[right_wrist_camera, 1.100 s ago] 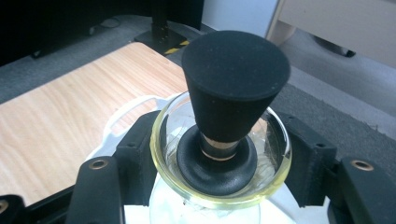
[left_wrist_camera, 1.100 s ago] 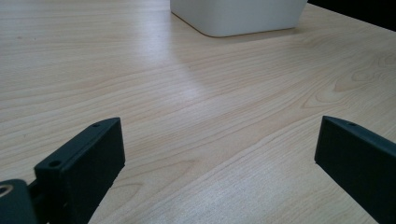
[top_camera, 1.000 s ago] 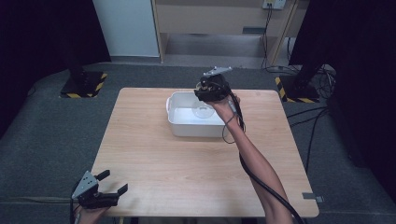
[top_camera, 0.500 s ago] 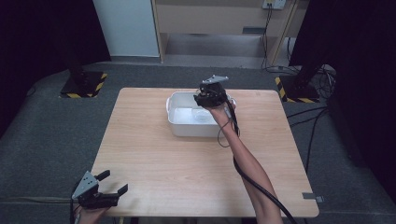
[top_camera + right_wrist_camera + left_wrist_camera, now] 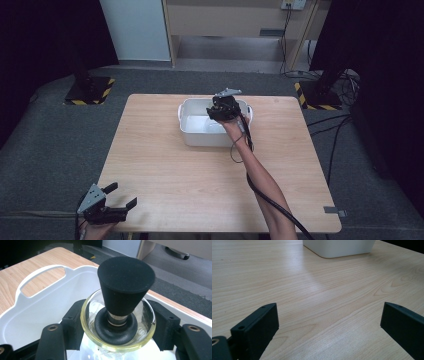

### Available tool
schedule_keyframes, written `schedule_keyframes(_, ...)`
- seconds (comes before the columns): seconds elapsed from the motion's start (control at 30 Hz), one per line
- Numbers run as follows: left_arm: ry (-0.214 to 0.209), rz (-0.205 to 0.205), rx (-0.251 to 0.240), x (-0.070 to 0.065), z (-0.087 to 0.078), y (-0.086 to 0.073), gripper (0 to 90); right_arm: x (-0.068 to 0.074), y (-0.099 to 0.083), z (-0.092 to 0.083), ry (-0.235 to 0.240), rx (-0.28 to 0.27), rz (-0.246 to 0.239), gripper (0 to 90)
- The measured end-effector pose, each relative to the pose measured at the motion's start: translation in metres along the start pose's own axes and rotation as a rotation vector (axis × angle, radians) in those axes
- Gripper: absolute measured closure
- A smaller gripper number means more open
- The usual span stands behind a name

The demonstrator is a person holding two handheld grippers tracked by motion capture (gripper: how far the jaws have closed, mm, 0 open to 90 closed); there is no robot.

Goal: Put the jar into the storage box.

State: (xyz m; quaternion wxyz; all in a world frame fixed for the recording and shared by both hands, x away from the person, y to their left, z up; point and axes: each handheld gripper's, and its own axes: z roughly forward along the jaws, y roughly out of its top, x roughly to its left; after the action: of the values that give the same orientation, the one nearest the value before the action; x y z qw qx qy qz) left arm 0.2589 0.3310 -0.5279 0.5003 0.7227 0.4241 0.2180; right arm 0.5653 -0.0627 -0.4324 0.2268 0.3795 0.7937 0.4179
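Right gripper (image 5: pixel 117 340) clamped on a clear glass vessel (image 5: pixel 117 340) with a yellowish rim, one black jaw pressed against each side of the glass. Seated in the mouth of that glass: a black stopper (image 5: pixel 125 287), cone-shaped, wide flat end up, narrowing to a metal neck and a round black base that rests inside the rim. Stopper tilted a little toward the far edge in the right gripper view. Glass and stopper held over the white tub (image 5: pixel 45 305), within its walls as seen from the right gripper view (whether the bottom of the glass touches the tub floor cannot be told). Oval carry handle cut through the tub's rim at the left of that view, bare wood behind it.

From the high view: right gripper (image 5: pixel 223 107) above the tub (image 5: pixel 192 136), over its far right part, forearm reaching in from the bottom edge across the worktop (image 5: pixel 165 175), cable trailing along the arm. Tub set in the far half of the worktop, near the middle, pale inside.

Left gripper (image 5: pixel 112 200) at the near left corner of the worktop, well apart from the tub, held in a hand at the bottom edge. Jaws spread wide with nothing between them; in the left gripper view just bare wood grain between the two black jaws, and the tub's near corner (image 5: pixel 337 248) far off at the top.
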Motion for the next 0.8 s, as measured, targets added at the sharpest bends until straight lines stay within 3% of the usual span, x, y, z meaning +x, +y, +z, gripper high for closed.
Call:
schedule_keyframes(0.63, 0.001, 0.013, 0.008, -0.0019, 0.0010, 0.0002, 0.4, -0.0006, -0.0048, 0.0019, 0.009, 0.007, 0.020, 35.8)
schedule_keyframes(0.8, -0.001, 0.013, 0.009, -0.0020, 0.0012, 0.0001, 0.3, -0.0017, -0.0020, -0.0053, -0.020, -0.012, 0.041, 25.5)
